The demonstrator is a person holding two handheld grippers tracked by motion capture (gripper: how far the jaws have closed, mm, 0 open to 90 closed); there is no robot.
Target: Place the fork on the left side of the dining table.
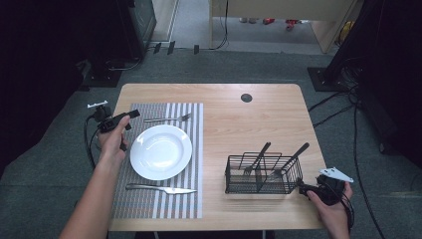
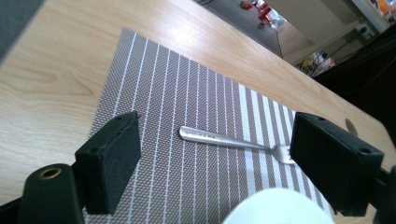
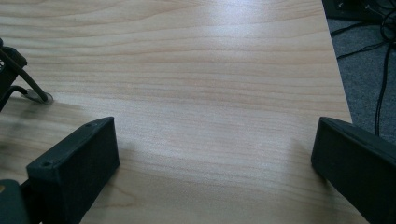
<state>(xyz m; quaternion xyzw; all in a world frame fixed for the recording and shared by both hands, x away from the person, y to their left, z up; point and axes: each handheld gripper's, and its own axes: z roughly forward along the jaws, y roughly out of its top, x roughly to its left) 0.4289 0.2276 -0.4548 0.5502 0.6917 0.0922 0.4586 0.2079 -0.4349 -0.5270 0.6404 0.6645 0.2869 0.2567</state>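
nearest us, our right gripper (image 1: 304,189) rests low at the table (image 1: 249,124)'s right front corner, jaws spread wide with nothing but bare wood between them, just beside the wire caddy (image 1: 263,174) holding two more utensils; on the striped placemat (image 1: 164,199) a knife (image 1: 160,188) lies in front of the white plate (image 1: 160,151); farther off, our left gripper (image 1: 130,117) hovers with jaws wide apart and empty, the fork (image 2: 233,142) lying flat on the mat beyond the plate, framed between them but untouched; we judge the fork light, stiff and slick, thin against the mat, so pinching mid-handle across its narrow width looks surest.
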